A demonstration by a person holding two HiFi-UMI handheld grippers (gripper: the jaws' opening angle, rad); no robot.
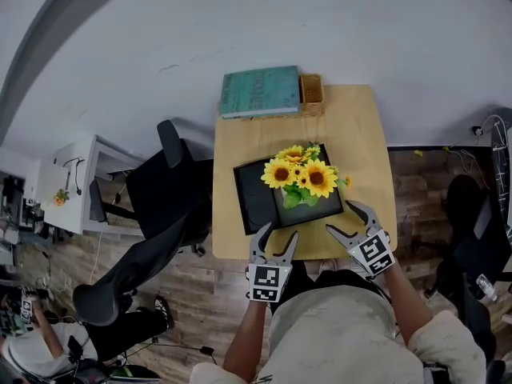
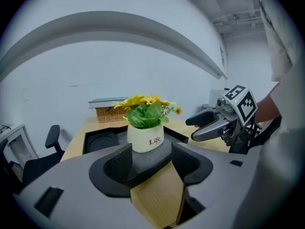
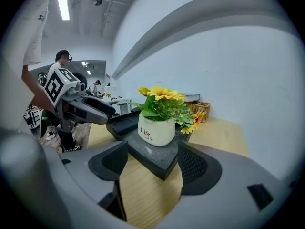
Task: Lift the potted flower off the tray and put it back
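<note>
Left tool (image 1: 279, 232): jaws wide, empty, at tray's near edge | right tool (image 1: 340, 217): jaws wide, empty, at tray's near right corner | pot (image 2: 145, 138): upright on right half of tray (image 1: 252, 194), on worktop (image 1: 364, 134) | relation: pot just ahead, between both tools, right tool looks slightly nearer | step: lift not begun

Yellow sunflowers (image 1: 302, 174) with brown centres and green leaves; cream pot (image 2: 145, 136) with red lettering. Black tray (image 1: 254, 194), pale wooden table (image 1: 368, 150), teal book (image 1: 260, 91), tan woven basket (image 1: 311, 93). Grey left gripper (image 1: 280, 232) and right gripper (image 1: 339, 216), black-and-white square markers.
</note>
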